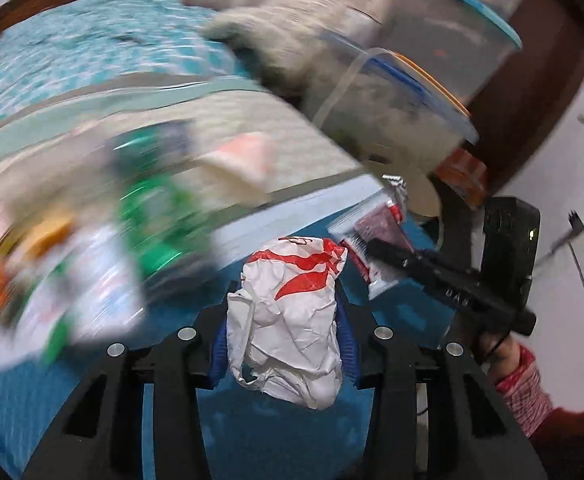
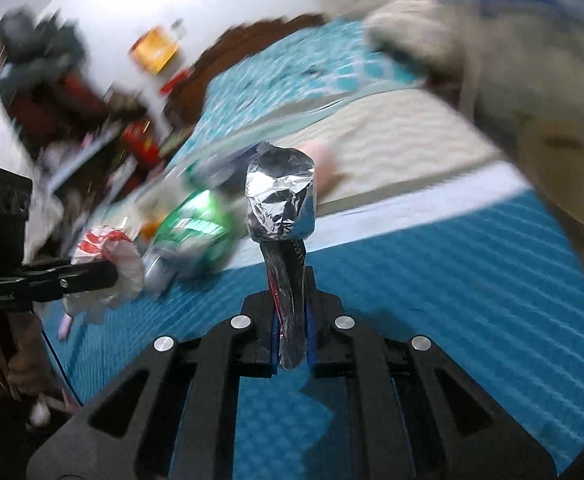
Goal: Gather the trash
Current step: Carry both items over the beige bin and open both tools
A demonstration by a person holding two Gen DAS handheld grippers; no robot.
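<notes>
My left gripper point(image 1: 282, 336) is shut on a crumpled white paper wrapper with red print point(image 1: 288, 320), held above the blue mat point(image 1: 292, 440). It also shows in the right wrist view point(image 2: 104, 260) at the left. My right gripper point(image 2: 291, 332) is shut on a foil snack wrapper point(image 2: 282, 200) with a silver inside, held up over the mat. In the left wrist view the same wrapper point(image 1: 376, 224) sits in the right gripper's black fingers point(image 1: 432, 272). A blurred pile of trash with a green packet point(image 1: 160, 224) lies at the left on the bedding.
A bed with a teal patterned sheet point(image 1: 72, 52) and a beige quilt point(image 1: 212, 120) lies ahead. Clear plastic storage bags point(image 1: 432, 92) with bedding stand at the right. Cluttered shelves point(image 2: 72, 100) are at the far left of the right wrist view. Both views are motion-blurred.
</notes>
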